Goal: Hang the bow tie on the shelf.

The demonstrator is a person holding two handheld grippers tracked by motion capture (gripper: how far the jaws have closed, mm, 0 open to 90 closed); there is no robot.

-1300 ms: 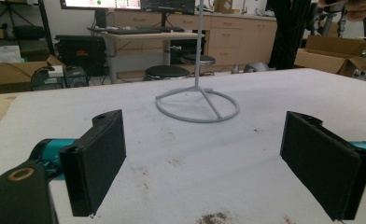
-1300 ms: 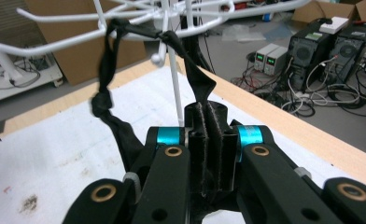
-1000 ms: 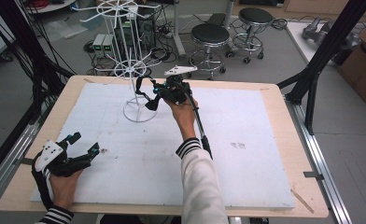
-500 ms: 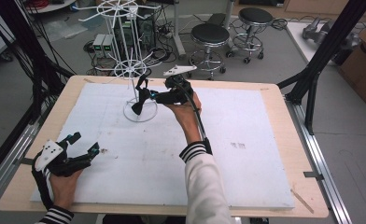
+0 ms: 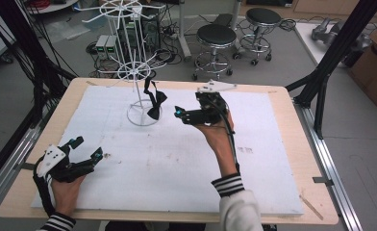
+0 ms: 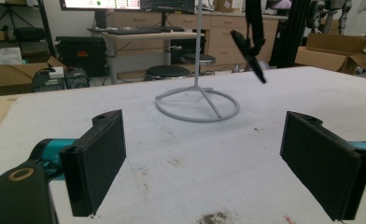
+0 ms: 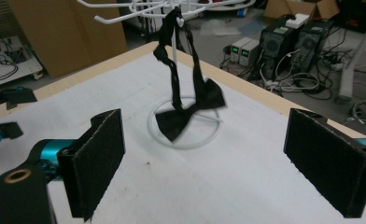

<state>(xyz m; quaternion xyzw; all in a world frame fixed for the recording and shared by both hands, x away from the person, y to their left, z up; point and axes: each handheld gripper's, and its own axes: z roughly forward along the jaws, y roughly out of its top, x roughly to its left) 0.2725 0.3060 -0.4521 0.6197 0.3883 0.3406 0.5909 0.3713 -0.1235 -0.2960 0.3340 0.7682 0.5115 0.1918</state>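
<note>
My right gripper [image 5: 179, 114] stood wide open with nothing between its pads; the jaws had just been opening, and the bow tie was no longer in them. In the right gripper view the black pads [image 7: 99, 158] framed bare white mat. Out at ten o'clock from that gripper, in the high view, the black bow tie [image 5: 154, 103] hung by its strap from a hook on the white wire rack [image 5: 139, 72], dangling over the rack's ring base [image 5: 143, 114], apart from my jaws. So the hanging looked done to me. My left gripper [image 5: 88, 155] rested down at seven o'clock on the white mat [image 5: 177, 163], jaws spread, holding nothing. What was left, as I judged it: draw the right hand clear and check the tie stayed hooked.
</note>
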